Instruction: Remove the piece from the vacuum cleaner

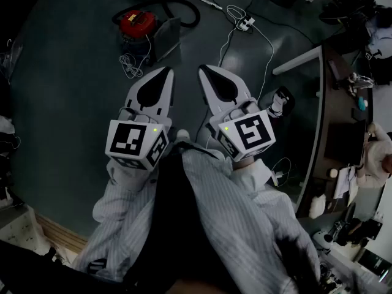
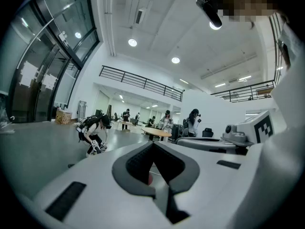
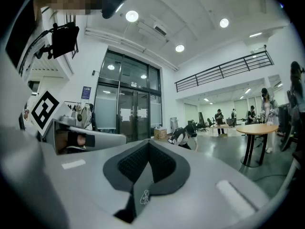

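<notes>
You hold your white left gripper (image 1: 160, 78) and white right gripper (image 1: 211, 77) side by side, both jaws closed together, tips pointing forward, slightly converging.

I'm looking steeply down w/ head cam, close over left gripper (image 1: 163, 72) & right gripper (image 1: 206, 72), vacuum cleaner (image 1: 137, 23) farther ahead. Both gripper cams are facing out across the hall, low along their jaws; each is catching the other gripper at its inner edge.

The head view is dim, its corners vignetted black. Both gripper views are bright under round ceiling lights (image 2: 132, 42), with fisheye bending at the edges and soft, blurred foregrounds.
</notes>
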`<state>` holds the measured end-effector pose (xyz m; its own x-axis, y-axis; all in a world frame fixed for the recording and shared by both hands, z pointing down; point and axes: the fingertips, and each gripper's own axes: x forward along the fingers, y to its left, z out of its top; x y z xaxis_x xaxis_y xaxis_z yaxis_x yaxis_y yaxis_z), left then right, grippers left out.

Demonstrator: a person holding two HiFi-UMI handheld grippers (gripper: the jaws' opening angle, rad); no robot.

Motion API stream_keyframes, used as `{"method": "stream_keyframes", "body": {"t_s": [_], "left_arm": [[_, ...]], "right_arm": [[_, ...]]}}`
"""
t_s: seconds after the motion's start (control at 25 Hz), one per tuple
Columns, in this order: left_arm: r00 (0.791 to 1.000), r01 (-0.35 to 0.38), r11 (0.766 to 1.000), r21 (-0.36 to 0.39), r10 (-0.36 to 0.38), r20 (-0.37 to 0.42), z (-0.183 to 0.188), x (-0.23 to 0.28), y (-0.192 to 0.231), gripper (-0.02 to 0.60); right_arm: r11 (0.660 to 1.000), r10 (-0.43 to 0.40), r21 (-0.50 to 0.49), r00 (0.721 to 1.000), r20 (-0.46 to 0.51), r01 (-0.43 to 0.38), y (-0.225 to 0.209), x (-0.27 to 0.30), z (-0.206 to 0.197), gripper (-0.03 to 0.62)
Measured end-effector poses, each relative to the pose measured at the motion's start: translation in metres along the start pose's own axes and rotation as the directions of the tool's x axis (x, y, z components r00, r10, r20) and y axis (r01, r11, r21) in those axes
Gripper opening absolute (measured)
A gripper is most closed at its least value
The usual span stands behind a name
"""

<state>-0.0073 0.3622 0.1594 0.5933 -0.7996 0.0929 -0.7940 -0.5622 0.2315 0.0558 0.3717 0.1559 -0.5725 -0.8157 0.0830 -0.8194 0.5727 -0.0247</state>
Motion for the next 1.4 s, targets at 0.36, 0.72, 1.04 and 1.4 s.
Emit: {"method": "stream_keyframes", "body": {"t_s": [0.36,0.72,1.04,1.4], "left_arm": [[1.000,-0.025,1.000,-0.001,0.025,-0.002,-0.002,0.017,0.006,0.003],[0.996,-0.088,0.996,-0.004,0.088,-0.027,-0.013,0.056,0.026,0.003],[0.980,-0.180,0.983,-0.044,0.176,-0.091,-0.040,0.128,0.101,0.003],[0.967,-0.218,0.973,-0.071,0.206,-0.151,-0.024,0.282,0.242,0.003]], "right_arm": [[1.000,0.010,0.013,1.000,0.010,-0.010,-0.015,0.008,-0.003,-0.002],[0.995,0.098,0.020,0.994,-0.037,-0.098,-0.054,0.028,-0.022,-0.002],[0.975,0.220,0.038,0.971,-0.097,-0.218,-0.105,0.111,-0.058,-0.002],[0.914,0.381,-0.050,0.893,-0.238,-0.403,-0.182,0.306,-0.081,-0.002]]}}
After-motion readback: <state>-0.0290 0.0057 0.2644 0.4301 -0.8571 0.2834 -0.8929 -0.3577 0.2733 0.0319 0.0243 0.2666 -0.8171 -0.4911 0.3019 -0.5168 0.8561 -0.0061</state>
